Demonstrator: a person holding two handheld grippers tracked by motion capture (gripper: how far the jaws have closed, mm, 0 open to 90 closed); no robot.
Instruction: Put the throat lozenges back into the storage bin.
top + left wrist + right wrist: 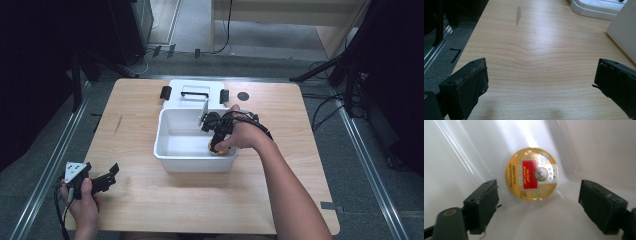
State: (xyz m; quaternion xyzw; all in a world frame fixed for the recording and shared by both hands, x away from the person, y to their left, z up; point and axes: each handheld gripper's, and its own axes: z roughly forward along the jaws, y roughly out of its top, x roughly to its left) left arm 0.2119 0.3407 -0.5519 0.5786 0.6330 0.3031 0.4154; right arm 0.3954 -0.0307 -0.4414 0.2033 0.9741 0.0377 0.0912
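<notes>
Right gripper (537, 207) jaws are sitting nearest the lens, standing apart with nothing pressed between them. The tin (532, 174) is lying flat on the bin (461, 157) floor just ahead of the jaws, centred in the gap but past the tips, gold lid with the red label facing up. Pads are not touching it. From the high view the right gripper (219, 145) is reaching down into the bin (165, 150) at its near right corner, tin (218, 151) showing under the hand there.

Left gripper (541, 82) is idling, jaws wide apart over bare table (536, 37), nothing between them, bin wall off to the right of its right jaw. In the high view it (102, 181) is parked near the table's front left corner.

Judging by this, the step in hand is either placing or picking the tin in the bin; I can't tell which from one moment. If placing: next move is lifting straight out, keeping the jaws clear of the wall. If picking: advance until the tin sits between the pads, then close on its rim; it is low and flat, so the tips need to be riding almost on the floor.
</notes>
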